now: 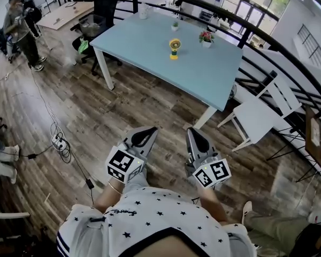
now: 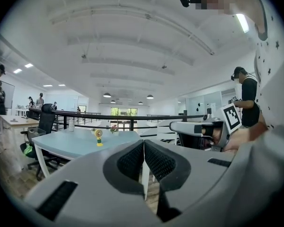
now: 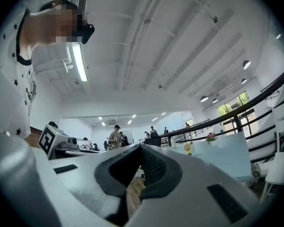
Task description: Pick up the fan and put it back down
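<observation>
A small yellow fan (image 1: 174,48) on a green base stands upright near the middle of the light blue table (image 1: 150,47), well ahead of both grippers. The left gripper view shows the fan (image 2: 99,136) small and far off, and so does the right gripper view, where the fan (image 3: 188,148) is tiny. My left gripper (image 1: 148,131) hangs over the wooden floor, shut with nothing in it. My right gripper (image 1: 195,134) is beside it, also shut and empty. Both are held close to my body, short of the table's near edge.
Two small potted plants (image 1: 206,37) and a white cup (image 1: 143,12) stand on the table behind the fan. A white chair (image 1: 257,116) is at the table's right, a black office chair (image 1: 101,9) at its far left. Cables (image 1: 59,141) lie on the floor. A person (image 1: 22,31) stands far left.
</observation>
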A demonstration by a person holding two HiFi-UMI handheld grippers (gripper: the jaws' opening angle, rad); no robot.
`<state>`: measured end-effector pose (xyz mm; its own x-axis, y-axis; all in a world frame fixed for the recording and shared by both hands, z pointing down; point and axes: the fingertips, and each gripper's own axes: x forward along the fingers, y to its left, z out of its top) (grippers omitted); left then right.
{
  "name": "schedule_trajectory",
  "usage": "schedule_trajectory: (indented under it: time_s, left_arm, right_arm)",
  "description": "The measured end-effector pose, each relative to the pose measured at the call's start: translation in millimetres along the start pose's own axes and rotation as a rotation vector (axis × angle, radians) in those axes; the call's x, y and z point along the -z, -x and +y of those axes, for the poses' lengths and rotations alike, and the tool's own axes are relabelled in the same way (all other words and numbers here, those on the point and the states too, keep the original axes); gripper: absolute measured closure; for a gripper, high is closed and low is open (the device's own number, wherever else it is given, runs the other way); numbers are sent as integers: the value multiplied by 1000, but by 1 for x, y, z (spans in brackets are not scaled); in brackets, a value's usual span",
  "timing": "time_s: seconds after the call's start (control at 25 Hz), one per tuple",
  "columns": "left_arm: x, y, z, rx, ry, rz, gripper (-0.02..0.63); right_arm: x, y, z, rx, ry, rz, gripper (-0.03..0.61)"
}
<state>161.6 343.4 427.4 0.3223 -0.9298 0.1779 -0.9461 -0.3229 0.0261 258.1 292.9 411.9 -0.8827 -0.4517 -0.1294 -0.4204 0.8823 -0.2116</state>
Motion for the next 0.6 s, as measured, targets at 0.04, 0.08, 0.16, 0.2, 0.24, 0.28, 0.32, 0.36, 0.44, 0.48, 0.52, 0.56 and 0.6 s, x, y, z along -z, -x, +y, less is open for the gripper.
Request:
schedule_trajectory:
  time_s: [0.04, 0.08, 0.16, 0.2, 0.24, 0.28, 0.32, 0.36, 0.44, 0.48, 0.52, 0.56, 0.6]
  left_arm:
    - [1, -3, 4, 4, 4, 2, 584]
    - [2, -6, 8, 9, 6, 5, 584]
    - [2, -12, 18, 17, 10, 10, 584]
    - [2, -15, 25, 18, 14, 12, 584]
    - [2, -18, 32, 19, 18, 15, 584]
    - [1, -22, 38, 23, 21, 16, 584]
    - [0, -26, 44, 29, 22, 16, 584]
    - [-1, -30, 48, 37, 21, 15, 584]
    - [-3, -39, 57, 55, 18, 11, 584]
    - [-3, -44, 61, 63, 16, 9, 584]
    - [-4, -47, 66, 70, 14, 8, 584]
    - [-5, -51, 71, 75, 12, 7, 584]
    - [-6, -53, 77, 79, 10, 6, 584]
  right_arm:
    - [2, -4, -3, 7, -3, 5, 581]
    - [3, -8, -6, 13, -6, 9, 581]
    - [5, -18, -10, 22, -8, 16, 581]
    - [5, -23, -12, 28, -6, 17, 581]
    - [5, -28, -14, 35, -5, 17, 581]
    - [4, -32, -17, 44, -5, 16, 581]
    - [4, -36, -19, 52, -5, 15, 581]
    - [4, -40, -22, 60, -3, 15, 581]
    - [3, -48, -27, 77, 5, 16, 581]
    - [3, -52, -30, 86, 7, 16, 581]
    - [3, -56, -33, 95, 9, 14, 581]
    - [3, -61, -35, 104, 10, 12, 581]
    - [3, -66, -37, 112, 11, 12, 580]
